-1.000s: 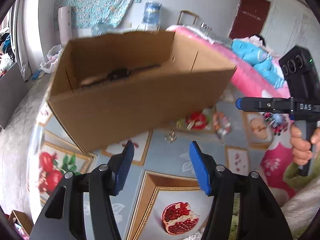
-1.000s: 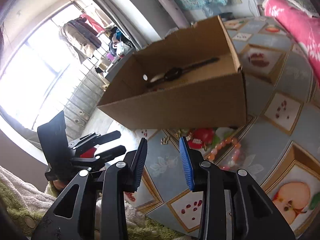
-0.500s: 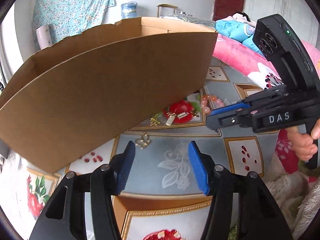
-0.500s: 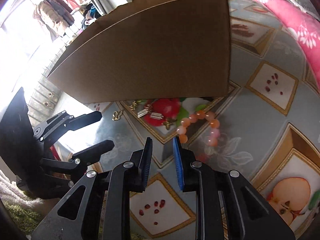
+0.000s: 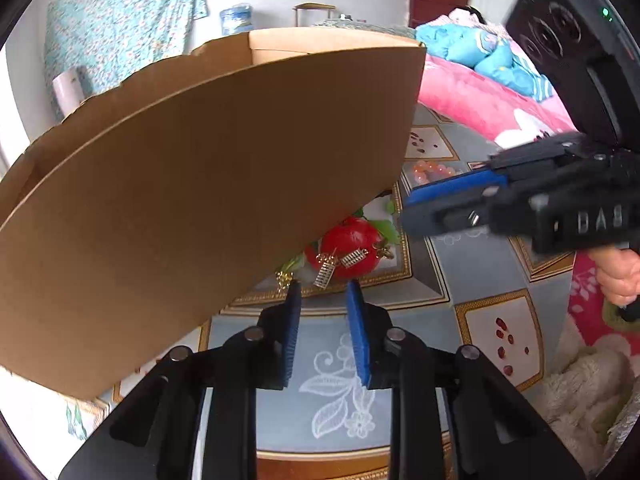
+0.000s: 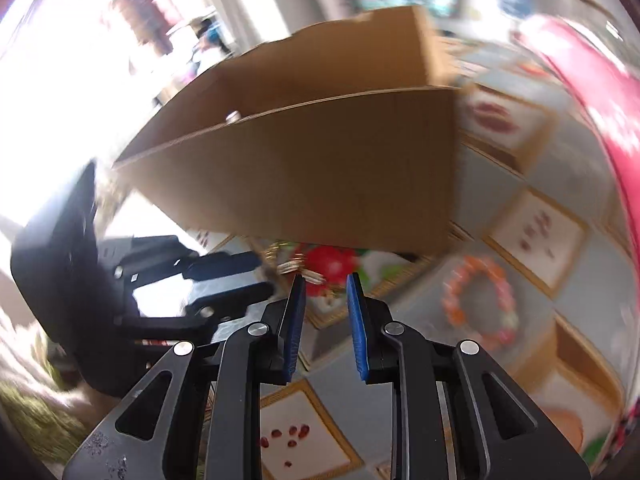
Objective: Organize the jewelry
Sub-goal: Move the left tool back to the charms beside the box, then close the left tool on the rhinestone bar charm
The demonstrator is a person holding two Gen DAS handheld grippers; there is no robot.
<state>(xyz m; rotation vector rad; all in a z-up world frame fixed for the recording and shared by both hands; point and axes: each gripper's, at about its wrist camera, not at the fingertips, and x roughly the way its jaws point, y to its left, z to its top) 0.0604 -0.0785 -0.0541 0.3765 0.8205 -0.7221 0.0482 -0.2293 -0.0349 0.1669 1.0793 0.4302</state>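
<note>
Gold earrings [image 5: 326,272] lie on a red fruit print of the patterned cloth [image 5: 400,312], at the foot of a tall cardboard box [image 5: 192,208]. My left gripper [image 5: 323,286] hangs just short of them; its jaws are closing and nothing sits between the pads. In the right wrist view, blurred, the earrings [image 6: 296,266] lie ahead of my right gripper [image 6: 326,280], which stands narrowly open and empty. An orange and pink bead bracelet [image 6: 476,304] lies to its right. The left gripper [image 6: 264,276] comes in from the left there. The right gripper [image 5: 416,208] reaches in from the right in the left wrist view, above the bracelet [image 5: 434,170].
The box [image 6: 320,168] blocks the far side and hides its inside. A pink blanket [image 5: 480,100] with blue bedding lies at the back right. A fluffy cream rug [image 5: 580,392] borders the cloth at the right. A person's hand [image 5: 620,276] holds the right gripper's handle.
Both grippers have come down and closer to the jewelry at the foot of the box. The left jaws have narrowed a lot; the right jaws narrowed earlier and have held since.
</note>
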